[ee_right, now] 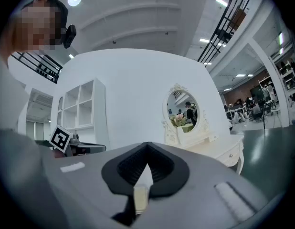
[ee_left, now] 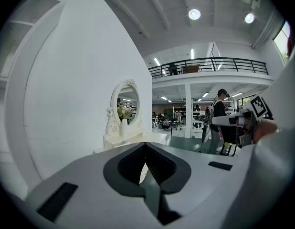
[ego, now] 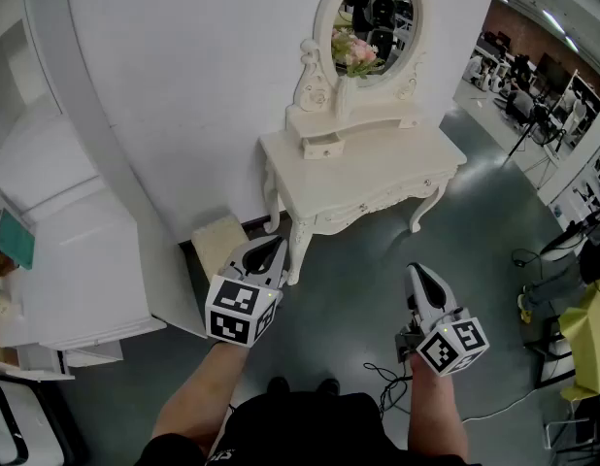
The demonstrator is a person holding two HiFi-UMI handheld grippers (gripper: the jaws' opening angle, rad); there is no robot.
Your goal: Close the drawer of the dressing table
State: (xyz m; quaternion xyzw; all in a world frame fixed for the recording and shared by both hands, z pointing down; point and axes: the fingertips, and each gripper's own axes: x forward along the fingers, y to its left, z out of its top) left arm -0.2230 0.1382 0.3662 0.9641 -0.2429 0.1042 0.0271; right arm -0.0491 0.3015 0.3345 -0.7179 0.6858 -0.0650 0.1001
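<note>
Left tongs point(ego: 269, 249) hovering lower left of centre, pressed together, pinching nothing, small drawer point(ego: 322, 147) jutting out under the mirror point(ego: 376, 22), dressing table point(ego: 378, 168) standing upper centre, right tongs point(ego: 417, 274) hovering lower right, pressed together, pinching nothing.

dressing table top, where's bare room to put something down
The front strip of the dressing table top is bare, from the mirror stand to the front edge, widest at the right end. The back is crowded by the mirror stand and vase. The floor before it is open.
</note>
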